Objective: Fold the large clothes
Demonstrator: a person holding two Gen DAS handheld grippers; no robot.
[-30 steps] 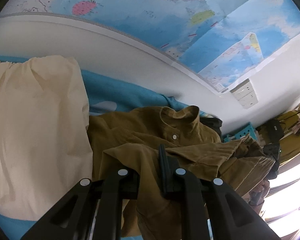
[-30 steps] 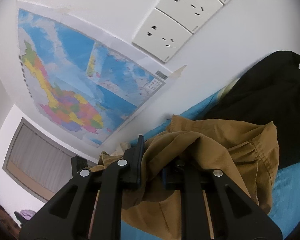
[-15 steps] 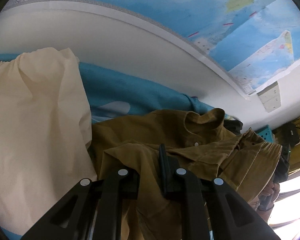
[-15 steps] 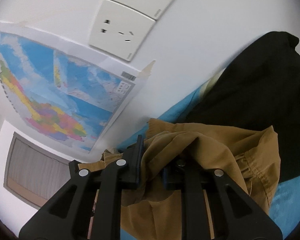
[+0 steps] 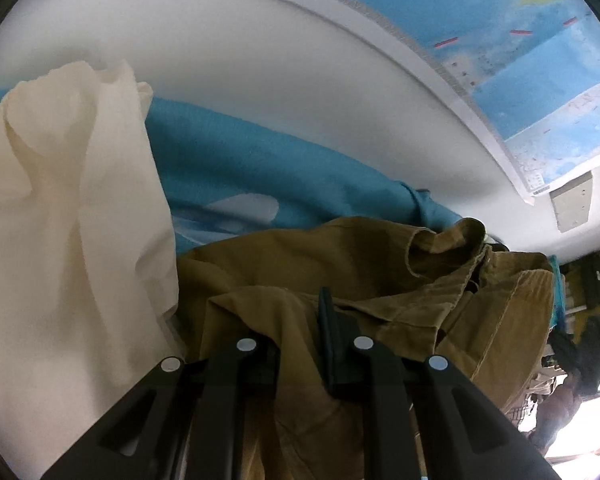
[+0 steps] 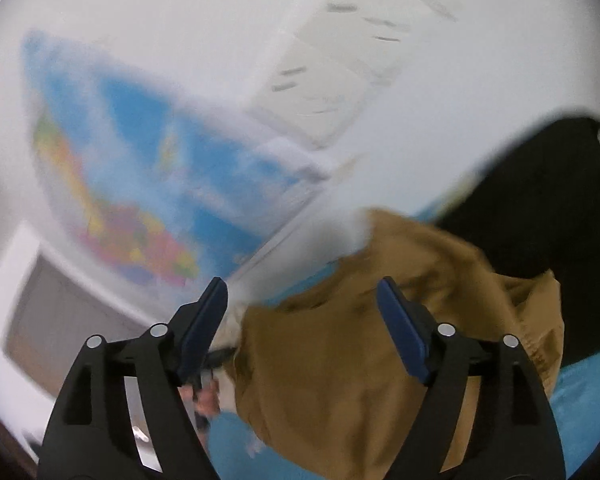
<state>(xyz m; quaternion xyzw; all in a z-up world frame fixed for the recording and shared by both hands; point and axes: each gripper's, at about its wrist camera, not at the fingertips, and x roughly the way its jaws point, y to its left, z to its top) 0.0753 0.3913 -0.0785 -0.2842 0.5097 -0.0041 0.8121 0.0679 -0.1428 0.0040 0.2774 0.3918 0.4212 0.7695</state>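
Release step in hand: right hand-held gripper (image 6: 300, 300), jaws just spread, has let go the brown shirt (image 5: 340, 264) on the blue bed (image 5: 259, 168), left hand-held gripper (image 5: 300, 320) pinching its fold; next, flatten it.

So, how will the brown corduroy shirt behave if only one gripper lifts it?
The brown corduroy shirt is probably floppy: it lies in soft folds and bunches where the left gripper pinches it. It would likely sag and swing, since the right gripper has just opened its jaws and its pads are off the cloth. The ribbed fabric looks thick, so it is probably not slippery.
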